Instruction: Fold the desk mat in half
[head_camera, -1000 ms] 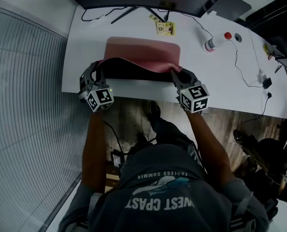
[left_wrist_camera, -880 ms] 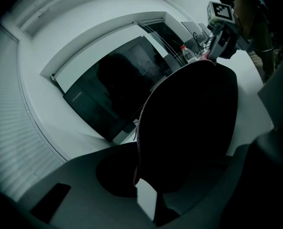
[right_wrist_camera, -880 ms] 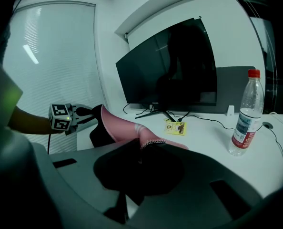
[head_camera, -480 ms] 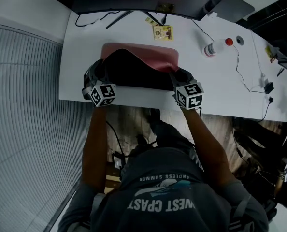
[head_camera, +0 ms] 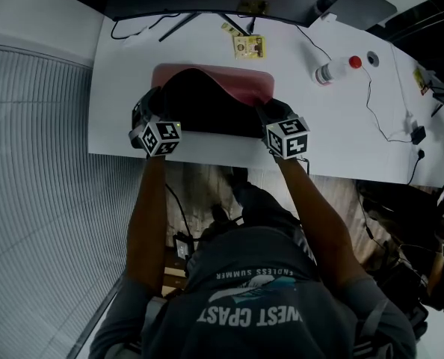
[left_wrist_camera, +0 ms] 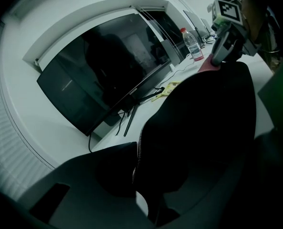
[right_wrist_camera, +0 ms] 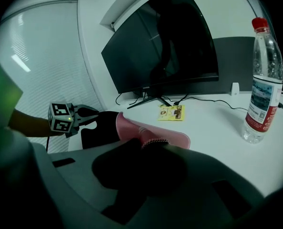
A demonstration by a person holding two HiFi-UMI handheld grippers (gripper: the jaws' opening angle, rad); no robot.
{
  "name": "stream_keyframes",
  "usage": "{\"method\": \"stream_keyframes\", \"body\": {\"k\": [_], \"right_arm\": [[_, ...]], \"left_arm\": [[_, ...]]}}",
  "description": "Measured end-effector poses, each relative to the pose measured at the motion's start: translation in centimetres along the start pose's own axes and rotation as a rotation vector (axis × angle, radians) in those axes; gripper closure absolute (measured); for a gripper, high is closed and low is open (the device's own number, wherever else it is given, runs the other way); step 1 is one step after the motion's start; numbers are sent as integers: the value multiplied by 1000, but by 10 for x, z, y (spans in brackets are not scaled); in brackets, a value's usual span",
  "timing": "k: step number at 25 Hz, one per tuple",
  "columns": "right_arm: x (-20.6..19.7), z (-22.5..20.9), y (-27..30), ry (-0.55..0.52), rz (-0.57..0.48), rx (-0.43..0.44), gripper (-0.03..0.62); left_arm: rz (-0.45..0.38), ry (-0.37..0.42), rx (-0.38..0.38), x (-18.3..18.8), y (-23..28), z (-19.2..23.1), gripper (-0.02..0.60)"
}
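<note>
The desk mat (head_camera: 244, 83) is pink on top and black underneath. It lies on the white desk (head_camera: 341, 133) with its near edge lifted and curled toward the monitor, so the black underside (head_camera: 199, 107) faces up. My left gripper (head_camera: 149, 107) is shut on the near left corner (left_wrist_camera: 140, 149). My right gripper (head_camera: 267, 111) has the near right corner (right_wrist_camera: 155, 142) between its jaws, which are opening; the stitched edge still rests at the fingertips. In the right gripper view the left gripper (right_wrist_camera: 72, 118) shows beyond the pink fold (right_wrist_camera: 141, 128).
A dark monitor (right_wrist_camera: 165, 46) stands on its foot at the back of the desk, with cables behind. A yellow card (head_camera: 250, 46) lies just beyond the mat. A red-capped water bottle (head_camera: 334, 69) lies to the right, and a thin cable (head_camera: 379, 118) beyond it.
Both grippers have carried the mat's near edge away from the person toward the monitor. The black underside covers more of the pink top than before.
</note>
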State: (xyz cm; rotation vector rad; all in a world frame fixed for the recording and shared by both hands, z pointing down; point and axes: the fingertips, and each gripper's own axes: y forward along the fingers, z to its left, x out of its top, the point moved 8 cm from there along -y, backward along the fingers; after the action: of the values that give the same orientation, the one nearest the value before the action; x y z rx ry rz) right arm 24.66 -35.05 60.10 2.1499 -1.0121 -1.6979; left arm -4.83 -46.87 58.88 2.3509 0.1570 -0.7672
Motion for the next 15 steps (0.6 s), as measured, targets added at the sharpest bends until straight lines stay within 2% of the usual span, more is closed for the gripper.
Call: {"method": "stream_keyframes", "body": {"k": [3,6,7,11,15], "right_arm": [[-4,-3,6,28,14,10,519],[-9,-6,8,69,21,18,513],[-10,-7,8,81,25,18,511],[-9,-11,6,119,29,36,502],[-2,-12,1,166,16,90,496]], "left_arm": [[7,-36,-7,-1,2,1,537],[27,-76,-22,-4,4,2,474],[29,-82,-20,-3,4,2,472],[24,-83,13,1,-5,5,453],[19,-123,41,1,-17,8,431]]}}
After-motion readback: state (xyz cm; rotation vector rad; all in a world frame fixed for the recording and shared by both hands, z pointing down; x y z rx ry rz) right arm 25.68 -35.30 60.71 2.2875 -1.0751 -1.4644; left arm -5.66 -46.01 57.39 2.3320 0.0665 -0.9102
